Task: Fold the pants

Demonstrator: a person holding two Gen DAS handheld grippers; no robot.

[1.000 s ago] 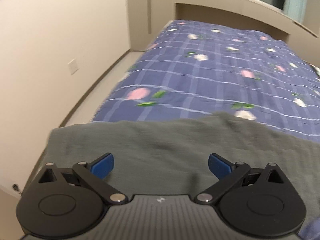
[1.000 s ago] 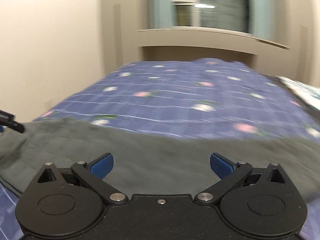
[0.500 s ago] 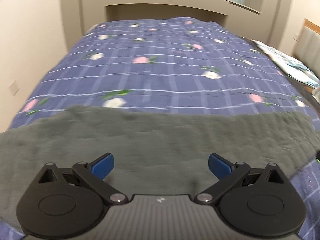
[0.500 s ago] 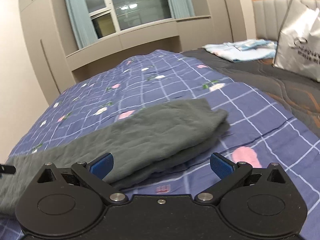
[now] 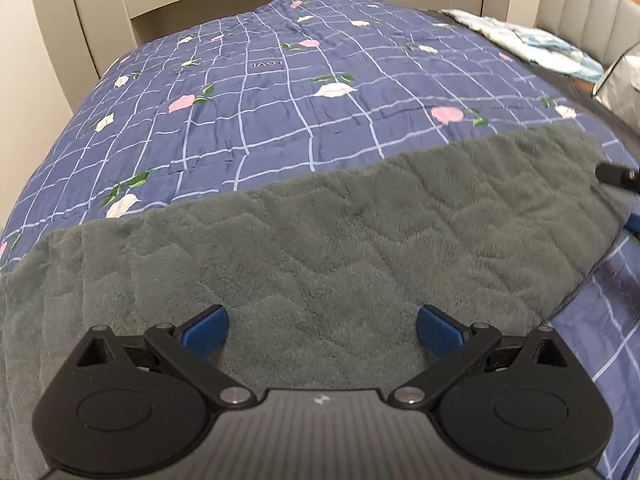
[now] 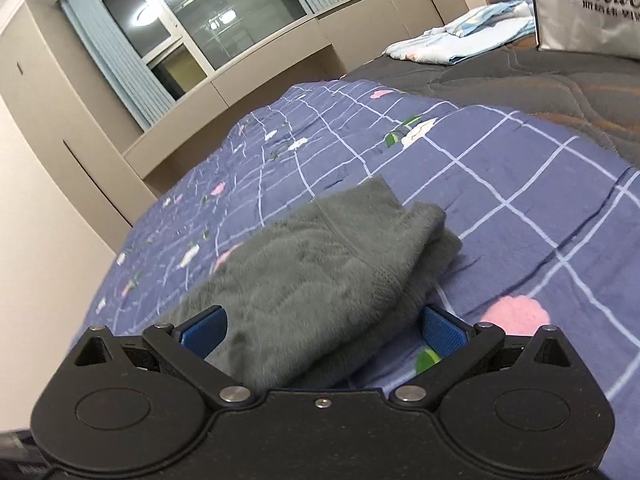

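Grey fleece pants (image 5: 320, 248) lie folded lengthwise across the near part of a blue checked floral quilt (image 5: 280, 92). My left gripper (image 5: 322, 330) is open and empty, its blue pads wide apart just above the pants' middle. My right gripper (image 6: 322, 328) is open and empty over the pants' right end (image 6: 320, 256), where the layers are stacked; the fabric lies between its spread pads. A tip of the right gripper (image 5: 618, 174) shows at the right edge of the left wrist view.
A dark quilted bedspread (image 6: 520, 80) lies beyond the quilt on the right. Light blue folded cloth (image 6: 464, 40) and a white shopping bag (image 6: 588, 4) sit on it. A beige cabinet and window (image 6: 200, 32) stand at the far end. A padded headboard (image 5: 588, 8) stands at the right.
Both views have swung right. The right gripper has moved to the pants' right end and lowered over it. The left gripper has settled over the pants' middle. Both stayed open.
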